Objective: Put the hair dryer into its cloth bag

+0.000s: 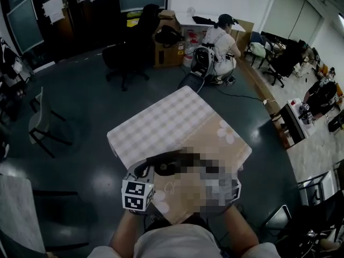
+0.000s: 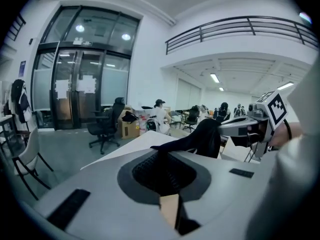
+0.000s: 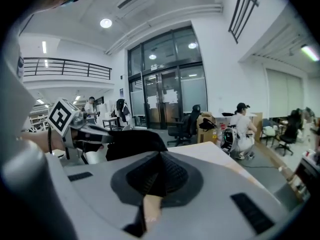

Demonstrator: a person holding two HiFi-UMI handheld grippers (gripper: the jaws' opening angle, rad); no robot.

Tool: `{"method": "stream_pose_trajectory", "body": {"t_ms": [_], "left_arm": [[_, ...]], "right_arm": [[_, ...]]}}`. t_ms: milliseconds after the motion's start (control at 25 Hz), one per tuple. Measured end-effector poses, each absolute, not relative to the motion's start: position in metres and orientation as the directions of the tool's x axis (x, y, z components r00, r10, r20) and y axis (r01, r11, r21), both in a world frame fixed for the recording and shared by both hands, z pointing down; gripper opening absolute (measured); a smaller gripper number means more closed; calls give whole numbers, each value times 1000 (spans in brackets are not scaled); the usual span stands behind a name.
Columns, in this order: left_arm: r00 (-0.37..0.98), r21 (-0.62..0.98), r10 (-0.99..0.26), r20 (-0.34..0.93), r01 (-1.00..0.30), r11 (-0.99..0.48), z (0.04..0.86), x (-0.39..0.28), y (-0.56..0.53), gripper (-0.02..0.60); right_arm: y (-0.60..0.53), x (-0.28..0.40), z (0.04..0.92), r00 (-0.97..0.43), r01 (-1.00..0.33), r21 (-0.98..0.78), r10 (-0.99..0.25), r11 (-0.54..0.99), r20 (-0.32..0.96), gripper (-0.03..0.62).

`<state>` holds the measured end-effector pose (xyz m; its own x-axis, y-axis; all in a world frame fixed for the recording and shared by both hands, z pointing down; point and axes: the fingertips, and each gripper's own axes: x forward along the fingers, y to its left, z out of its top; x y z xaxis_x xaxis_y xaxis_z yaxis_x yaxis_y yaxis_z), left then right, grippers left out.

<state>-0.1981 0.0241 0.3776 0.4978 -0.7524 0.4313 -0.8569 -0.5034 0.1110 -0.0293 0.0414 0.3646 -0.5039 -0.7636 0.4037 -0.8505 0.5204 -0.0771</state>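
**Black bag gripped at both ends**

The cloth bag is one piece of soft black fabric. It spans between the two grippers, over the near part of the desk. The fingers of the left gripper are clenched on one end of it, and those of the right gripper on the other end. Whether the hair dryer is inside, I cannot tell. The one desk has a checked cover and a beige flowered one. Around it is a dark floor, and behind it a black office chair and a crouching person.
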Motion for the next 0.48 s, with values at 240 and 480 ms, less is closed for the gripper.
{"method": "stream_pose_trajectory", "body": {"t_ms": [240,480], "left_arm": [[523,42,-739,425,-827,-561,369,-177,-19,21],[520,36,-736,433,-826,-562,351,-148,-103,21]], "right_arm": [[10,-11,360,-441,-882,-35,-796,471,415,20],[-69,7,348,-456,-875,-37,-794,483,403,19]]}}
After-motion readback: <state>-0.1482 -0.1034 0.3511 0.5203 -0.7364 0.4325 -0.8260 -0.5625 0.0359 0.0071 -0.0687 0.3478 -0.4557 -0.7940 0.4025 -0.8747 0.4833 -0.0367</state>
